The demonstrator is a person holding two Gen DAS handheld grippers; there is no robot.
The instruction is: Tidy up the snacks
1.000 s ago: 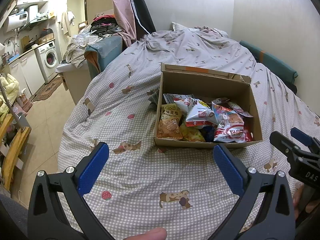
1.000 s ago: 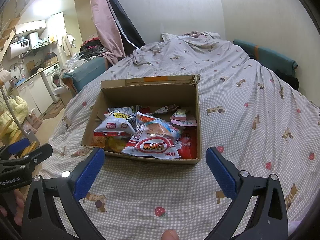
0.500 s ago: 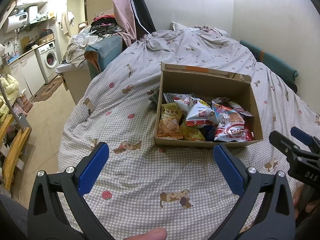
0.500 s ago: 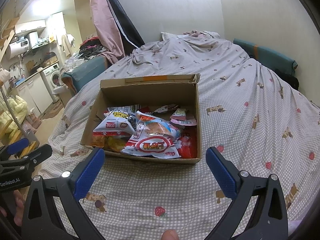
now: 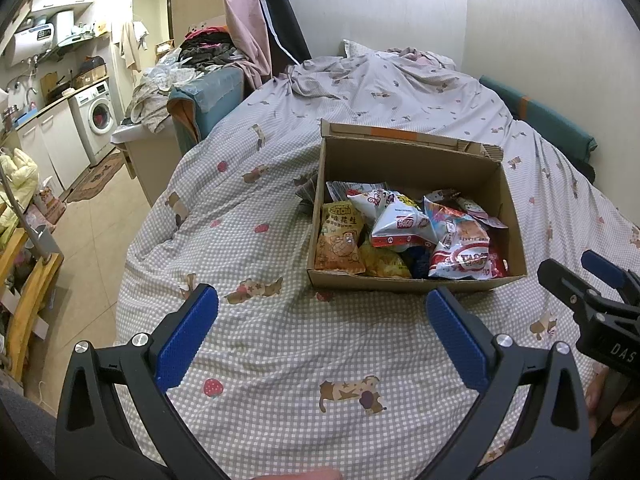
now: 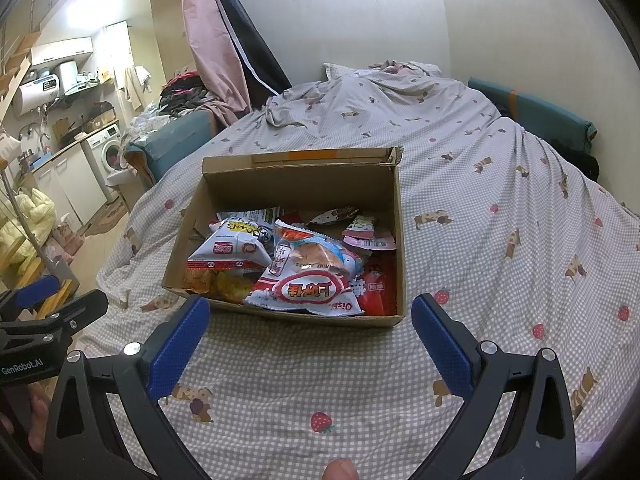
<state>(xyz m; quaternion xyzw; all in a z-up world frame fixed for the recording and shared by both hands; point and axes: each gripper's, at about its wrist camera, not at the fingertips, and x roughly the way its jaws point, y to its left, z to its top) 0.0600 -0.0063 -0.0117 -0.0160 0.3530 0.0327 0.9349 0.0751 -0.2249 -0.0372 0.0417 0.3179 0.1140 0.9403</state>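
Cardboard box (image 5: pixel 412 284) sits open-topped on the bed (image 5: pixel 280 360), snack packets (image 5: pixel 404 232) piled inside against its near wall. We see the left gripper (image 5: pixel 322 312) hovering short of the box's near edge, its blue fingers (image 5: pixel 188 336) spread wide with nothing between them. Right gripper (image 6: pixel 310 322) likewise hangs just before the near wall, fingers (image 6: pixel 178 350) released and empty. Between our grippers and the box lies bare checked bedspread (image 6: pixel 304 376), free room. To the box's right, the spread is open; left of it the bed edge drops to a tiled floor (image 5: pixel 92 232). Rumpled bedding (image 5: pixel 376 76) lies beyond the far flap. Further left stand a washing machine (image 5: pixel 100 116) and a clothes heap (image 5: pixel 204 50), well apart from the box.
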